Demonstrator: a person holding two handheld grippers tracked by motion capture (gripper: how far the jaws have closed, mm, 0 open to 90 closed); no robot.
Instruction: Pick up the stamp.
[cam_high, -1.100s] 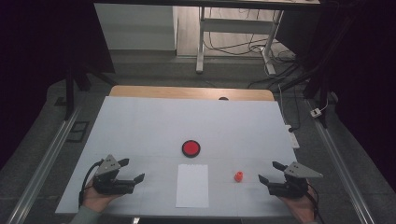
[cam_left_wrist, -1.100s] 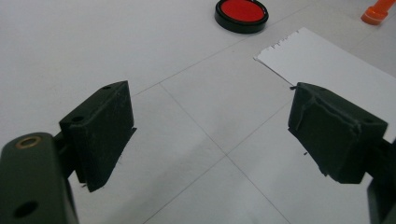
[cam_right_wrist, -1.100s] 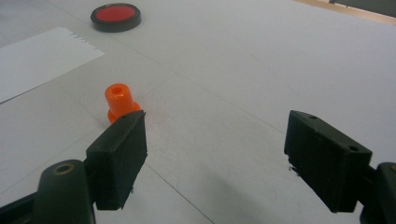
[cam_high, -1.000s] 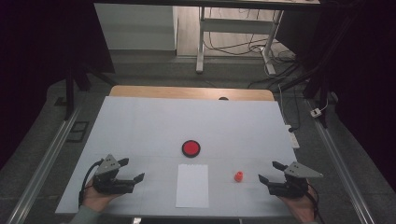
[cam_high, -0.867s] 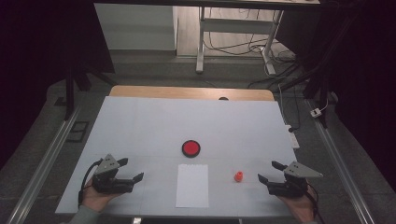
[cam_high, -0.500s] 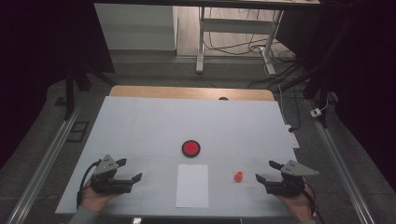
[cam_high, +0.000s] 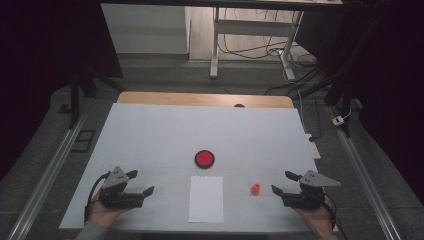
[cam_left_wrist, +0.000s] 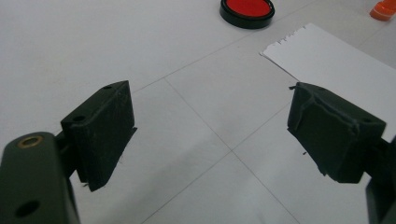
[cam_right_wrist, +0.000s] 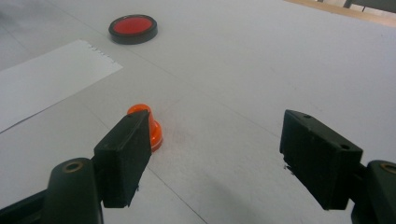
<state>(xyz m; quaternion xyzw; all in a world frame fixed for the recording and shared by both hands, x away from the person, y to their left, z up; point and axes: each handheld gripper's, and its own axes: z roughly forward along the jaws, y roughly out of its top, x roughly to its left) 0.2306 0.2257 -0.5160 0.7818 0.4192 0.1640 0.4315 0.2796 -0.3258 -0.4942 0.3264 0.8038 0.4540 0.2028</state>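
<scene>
I'm holding the right tool (cam_high: 284, 183) wide open and empty; the orange peg (cam_high: 255, 189) is standing upright just left of it on the counter (cam_high: 165, 130).

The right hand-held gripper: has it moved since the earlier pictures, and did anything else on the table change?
The right hand-held gripper has shifted a little to the left, toward the small orange piece, with its jaws open; it has not touched it. The left hand-held gripper stayed in place, also open. The orange piece, the red round pad and the white paper sheet lie where they were.
</scene>
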